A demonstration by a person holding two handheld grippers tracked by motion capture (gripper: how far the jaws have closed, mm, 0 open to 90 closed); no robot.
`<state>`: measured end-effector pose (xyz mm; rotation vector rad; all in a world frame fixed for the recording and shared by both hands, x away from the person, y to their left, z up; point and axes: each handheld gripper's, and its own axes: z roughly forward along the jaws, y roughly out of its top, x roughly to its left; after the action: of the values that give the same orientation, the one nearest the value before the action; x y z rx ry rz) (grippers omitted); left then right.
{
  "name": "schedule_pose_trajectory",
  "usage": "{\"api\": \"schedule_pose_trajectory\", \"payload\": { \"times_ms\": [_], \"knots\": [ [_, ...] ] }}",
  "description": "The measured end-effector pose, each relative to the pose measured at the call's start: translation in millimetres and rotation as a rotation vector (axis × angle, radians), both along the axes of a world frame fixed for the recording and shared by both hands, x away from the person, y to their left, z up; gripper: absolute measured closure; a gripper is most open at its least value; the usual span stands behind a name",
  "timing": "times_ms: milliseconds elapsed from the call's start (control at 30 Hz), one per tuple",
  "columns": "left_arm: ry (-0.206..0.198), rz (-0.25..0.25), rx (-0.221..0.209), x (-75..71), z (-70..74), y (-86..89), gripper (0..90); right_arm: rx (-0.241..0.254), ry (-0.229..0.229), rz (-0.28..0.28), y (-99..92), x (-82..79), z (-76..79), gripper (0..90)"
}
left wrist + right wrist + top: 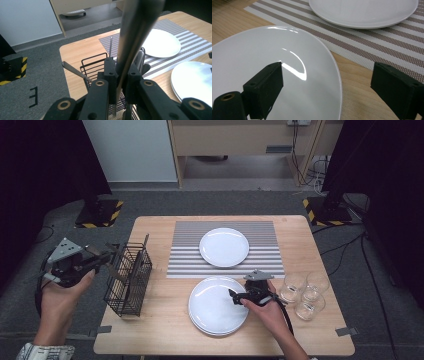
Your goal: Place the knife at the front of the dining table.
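Plate [274, 75]: glazed, slick, brittle, some weight; take it at the rim. Right claw [324, 87] wide, straddling that rim. Left claw [120, 82] clamps a utensil [135, 32] over the basket [127, 280].

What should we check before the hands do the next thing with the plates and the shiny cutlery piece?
1. Left gripper is shut on the cutlery piece: ok.
2. Cutlery piece is free of the wire basket: cannot tell, its lower end is hidden.
3. Right gripper is open, jaws either side of the near plate's rim: ok.
4. Right pads are pressing on that rim: not ok, there are gaps on both sides.
5. Far plate lies flat on the striped mat: ok.
6. Glasses stand apart from the right hand: ok.
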<state>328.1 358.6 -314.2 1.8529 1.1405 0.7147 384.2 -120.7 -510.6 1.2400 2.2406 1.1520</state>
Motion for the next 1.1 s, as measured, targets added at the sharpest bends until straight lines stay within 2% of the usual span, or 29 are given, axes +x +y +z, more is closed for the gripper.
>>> {"api": "schedule_pose_trajectory", "payload": {
  "times_ms": [233,433,1100],
  "knots": [
    [-0.007,-0.002,-0.001,-3.1,6.4,-0.3,82.6,0.003,-0.008,0.000,-1.3,0.1,1.0,11.0],
    [-0.006,-0.008,0.017,-4.1,11.0,-1.4,82.6,0.003,-0.005,-0.003,-1.2,0.5,0.9,11.1],
    [-0.016,-0.020,0.017,-7.6,18.2,-4.9,82.5,0.009,-0.009,-0.007,-3.0,0.5,3.3,11.2]
  ]
}}
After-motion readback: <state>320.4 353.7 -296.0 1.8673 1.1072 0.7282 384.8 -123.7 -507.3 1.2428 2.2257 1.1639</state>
